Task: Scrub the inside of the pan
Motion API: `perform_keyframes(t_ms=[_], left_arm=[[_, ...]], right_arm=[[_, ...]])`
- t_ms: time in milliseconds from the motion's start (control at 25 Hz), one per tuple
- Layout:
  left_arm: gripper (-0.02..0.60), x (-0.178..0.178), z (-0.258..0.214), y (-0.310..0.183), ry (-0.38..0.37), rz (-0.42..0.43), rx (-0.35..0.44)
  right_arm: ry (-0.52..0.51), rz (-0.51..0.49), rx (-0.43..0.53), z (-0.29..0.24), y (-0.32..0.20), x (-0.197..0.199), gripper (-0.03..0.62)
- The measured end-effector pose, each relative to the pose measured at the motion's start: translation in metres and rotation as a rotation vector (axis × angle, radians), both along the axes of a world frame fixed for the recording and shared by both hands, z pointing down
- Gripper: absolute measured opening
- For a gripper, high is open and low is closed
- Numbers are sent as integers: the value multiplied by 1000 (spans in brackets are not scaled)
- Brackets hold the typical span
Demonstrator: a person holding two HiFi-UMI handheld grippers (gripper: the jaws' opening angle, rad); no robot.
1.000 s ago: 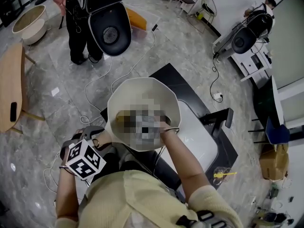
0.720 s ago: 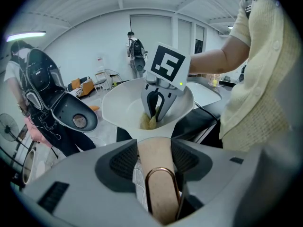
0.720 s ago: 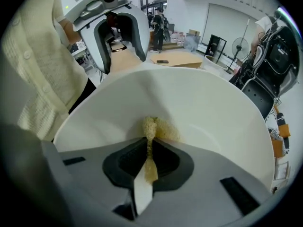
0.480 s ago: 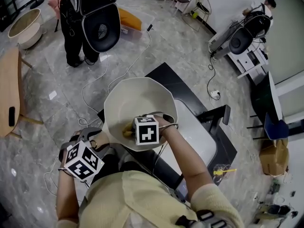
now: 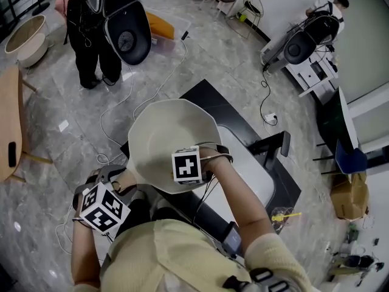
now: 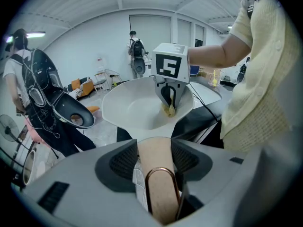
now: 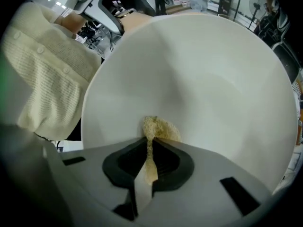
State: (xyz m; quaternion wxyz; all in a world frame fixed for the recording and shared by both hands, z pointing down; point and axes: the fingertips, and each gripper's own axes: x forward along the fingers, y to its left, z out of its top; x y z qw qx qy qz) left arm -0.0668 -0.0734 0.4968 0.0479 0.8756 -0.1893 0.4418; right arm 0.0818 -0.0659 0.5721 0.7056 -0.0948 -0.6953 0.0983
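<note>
- The white pan (image 5: 159, 129) is in the middle of the head view, held in the air above a black worktop (image 5: 209, 97), with its open side tilted up toward the camera.
- The left tool (image 6: 158, 171) is at the lower left of the head view. In the left gripper view its two jaws are closed tight on the beige handle (image 6: 155, 160) of the pan, one jaw on each side. A copper-coloured loop (image 6: 163, 186) sits on the handle between them.
- The right tool (image 7: 150, 144) reaches into the pan from the lower right. Its jaws are pressed together on a thin yellow sponge (image 7: 159, 126).
- The free end of the sponge sticks out past the jaw tips and touches the inner wall of the pan, low in the bowl, as the right gripper view shows.
- In the left gripper view the right tool (image 6: 168, 100) stands nearly upright over the pan, its marker cube on top and the sponge (image 6: 168, 110) at its tip.
- The inside of the pan looks plain white around the sponge; I cannot tell whether it is wet.
- A white basin (image 5: 258, 178) lies on the worktop to the right of the pan.
- A person in dark clothes (image 5: 85, 38) stands on the grey floor (image 5: 55, 139) at the upper left of the frame.
</note>
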Motion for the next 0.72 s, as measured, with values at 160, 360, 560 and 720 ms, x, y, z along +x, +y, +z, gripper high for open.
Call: perform_keyframes(t_ms=[160, 360, 560, 720], left_arm=[[230, -1, 1, 0, -1, 2, 0], [230, 0, 0, 0, -6, 3, 1], [230, 0, -1, 0, -9, 5, 5], [229, 1, 0, 0, -8, 4, 8]], right_arm=[[60, 48, 28, 3, -8, 14, 44], [122, 100, 93, 6, -26, 31, 44], [190, 147, 207, 5, -52, 46, 44], [236, 177, 314, 6, -74, 56, 44]])
